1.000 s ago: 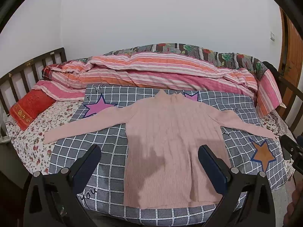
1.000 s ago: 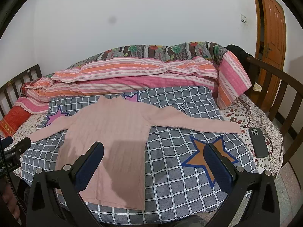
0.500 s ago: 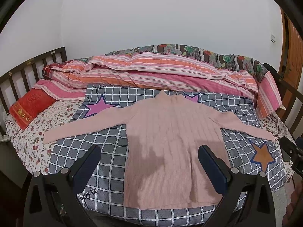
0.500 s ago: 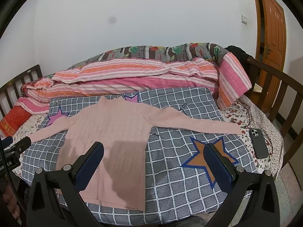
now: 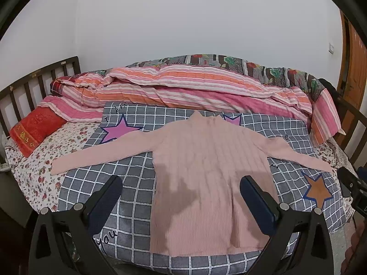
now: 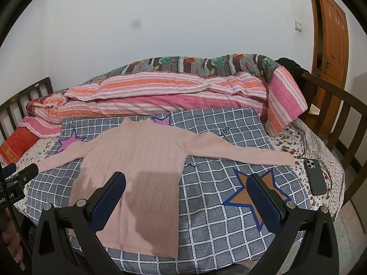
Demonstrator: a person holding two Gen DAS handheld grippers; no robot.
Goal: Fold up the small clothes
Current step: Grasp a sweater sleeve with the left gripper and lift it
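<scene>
Sweater [image 5: 206, 171]: a pink ribbed knit, lying flat on the grey checked blanket [image 5: 128, 176]; hem at the near edge of the bed, collar toward the far edge. No fold made yet.
Sleeves: both spread outward, one reaching toward the left edge of the bed, the other toward the right edge. Judged to be laid out this way so each sleeve can be taken and turned in over the body.
Left gripper [image 5: 181, 197]: released, jaws wide apart and holding nothing; it hangs above the sweater's lower half and is not seen touching it.
Right gripper [image 6: 188, 194]: released, holding nothing; it hangs over the right side of the sweater and the bare blanket beside it.
Blanket: spread across the middle of the bed as a flat working surface, judged.
Striped quilt [image 6: 160, 96]: bunched along the far edge, well apart from the sweater.
Red pillow [image 5: 34, 128]: at the far left corner.
Phone [image 6: 315, 176]: on the flowered sheet [image 5: 39, 171] near the right edge, just beyond the right cuff.
Containers: none in view.
</scene>
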